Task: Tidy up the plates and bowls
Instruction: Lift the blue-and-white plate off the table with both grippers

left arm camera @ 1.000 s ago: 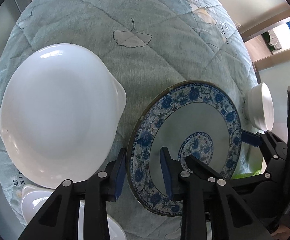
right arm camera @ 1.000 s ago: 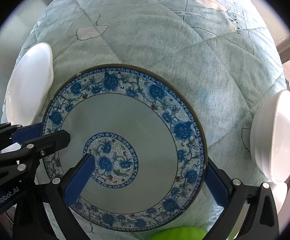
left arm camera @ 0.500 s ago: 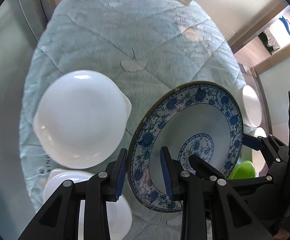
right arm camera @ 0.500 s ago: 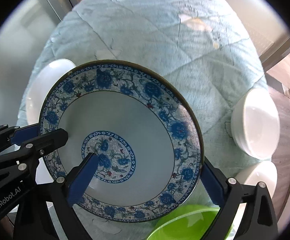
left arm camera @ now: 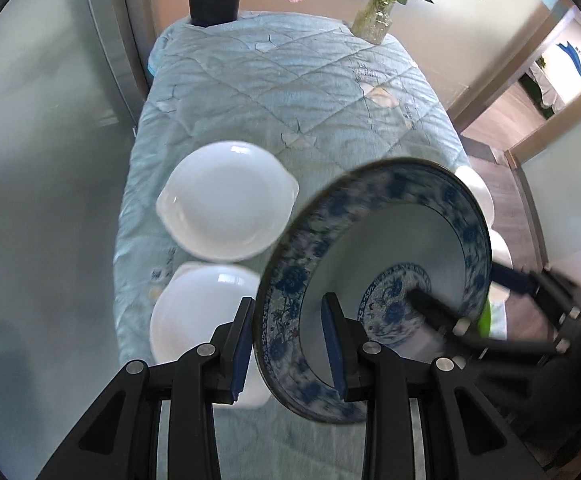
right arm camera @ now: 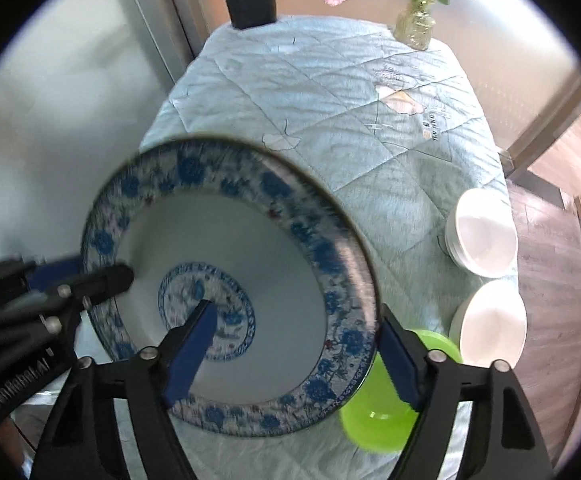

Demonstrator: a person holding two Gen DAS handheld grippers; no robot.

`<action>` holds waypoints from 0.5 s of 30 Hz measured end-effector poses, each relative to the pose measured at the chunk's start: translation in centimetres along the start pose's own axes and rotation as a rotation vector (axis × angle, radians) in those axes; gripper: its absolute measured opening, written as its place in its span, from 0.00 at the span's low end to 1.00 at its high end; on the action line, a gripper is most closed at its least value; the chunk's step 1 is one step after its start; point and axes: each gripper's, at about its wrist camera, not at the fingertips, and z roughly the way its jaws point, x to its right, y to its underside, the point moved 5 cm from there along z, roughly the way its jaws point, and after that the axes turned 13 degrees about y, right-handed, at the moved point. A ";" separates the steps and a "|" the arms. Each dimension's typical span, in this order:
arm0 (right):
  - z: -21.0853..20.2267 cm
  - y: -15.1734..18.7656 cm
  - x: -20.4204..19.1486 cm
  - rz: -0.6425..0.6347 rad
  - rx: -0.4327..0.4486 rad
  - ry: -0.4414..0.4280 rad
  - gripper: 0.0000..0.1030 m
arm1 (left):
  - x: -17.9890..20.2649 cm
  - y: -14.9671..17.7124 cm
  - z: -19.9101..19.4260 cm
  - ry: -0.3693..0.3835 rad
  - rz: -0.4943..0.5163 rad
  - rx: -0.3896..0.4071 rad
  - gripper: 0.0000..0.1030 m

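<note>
A large blue-and-white floral plate (left arm camera: 374,264) is held high above the table, tilted, by both grippers. My left gripper (left arm camera: 288,344) is shut on its left rim. My right gripper (right arm camera: 294,356) is shut on its right rim, and the plate fills the right wrist view (right arm camera: 230,280). A white plate with side handles (left arm camera: 226,200) and a white bowl (left arm camera: 198,312) lie on the table at the left. Two white bowls (right arm camera: 482,236) (right arm camera: 490,324) and a green bowl (right arm camera: 378,412) sit at the right.
The table has a light blue quilted cover (left arm camera: 290,92). A black flower pot (left arm camera: 214,2) and a glass vase with flowers (left arm camera: 374,20) stand at its far end. Wood floor (right arm camera: 550,248) lies to the right.
Both grippers have lifted the blue-and-white plate well up and back from the table. The whole table and the flowers at the far end have come into view.
</note>
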 end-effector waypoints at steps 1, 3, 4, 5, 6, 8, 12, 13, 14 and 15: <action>-0.6 0.1 0.0 0.006 0.012 0.010 0.70 | 0.2 0.8 -0.4 0.015 -0.008 -0.005 0.29; -2.0 0.5 0.3 0.014 0.035 0.028 0.70 | 0.6 2.7 -1.4 0.024 -0.023 0.003 0.29; -2.4 0.8 0.1 0.002 0.035 0.028 0.70 | 0.5 3.5 -1.9 0.020 -0.032 0.013 0.29; -2.8 1.2 0.0 -0.009 0.035 0.024 0.70 | 0.4 4.2 -2.4 0.017 -0.041 0.024 0.28; -3.2 2.0 -0.4 -0.034 0.034 0.027 0.70 | 0.4 4.6 -2.7 0.016 -0.047 0.032 0.28; -3.6 3.1 -0.9 -0.049 0.028 0.031 0.70 | 0.3 5.6 -3.3 0.015 -0.054 0.033 0.29; -4.8 4.3 -1.0 -0.022 0.022 0.025 0.65 | 0.4 7.5 -3.9 -0.016 -0.041 0.013 0.29; -5.1 4.5 -1.2 -0.025 0.025 0.027 0.64 | 0.5 8.0 -4.0 -0.037 -0.034 0.006 0.29; -5.5 4.7 -1.4 -0.035 0.029 0.033 0.63 | 0.5 8.6 -4.0 -0.048 -0.034 -0.001 0.29; -5.8 5.0 -1.7 -0.043 0.031 0.042 0.63 | 0.4 8.8 -3.9 -0.050 -0.039 -0.006 0.29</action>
